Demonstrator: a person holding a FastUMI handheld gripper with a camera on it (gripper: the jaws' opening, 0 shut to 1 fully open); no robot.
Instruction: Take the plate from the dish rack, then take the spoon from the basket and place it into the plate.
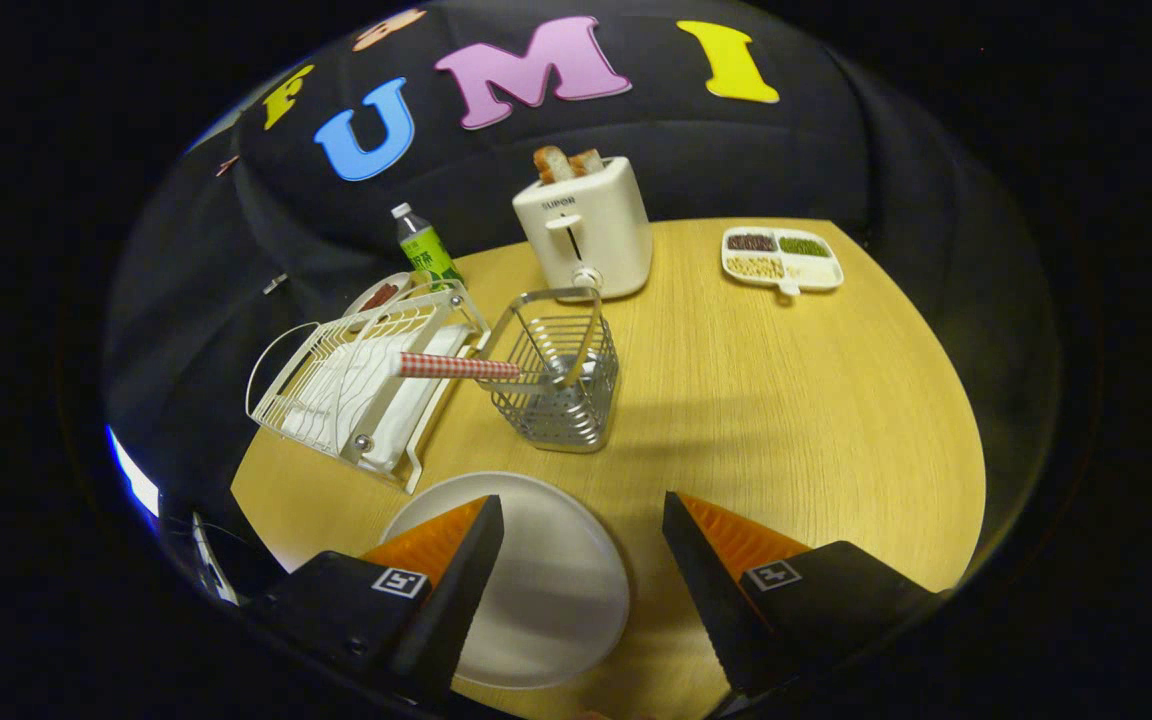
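Note:
A white plate [546, 580] lies flat on the wooden table [786, 400], partly under my left finger. My gripper [584, 525] hangs above it, open, with nothing between its fingers. Beyond the fingers stands a wire basket [561, 385]. A spoon with a red-and-white checked handle [458, 367] leans out of the basket toward the white dish rack [366, 385] on its left. The rack's slots hold no plate.
A white toaster [588, 235] with two bread slices stands behind the basket. A green bottle [424, 250] and a small dish [381, 295] sit behind the rack. A divided tray of beans [781, 260] lies at the far right.

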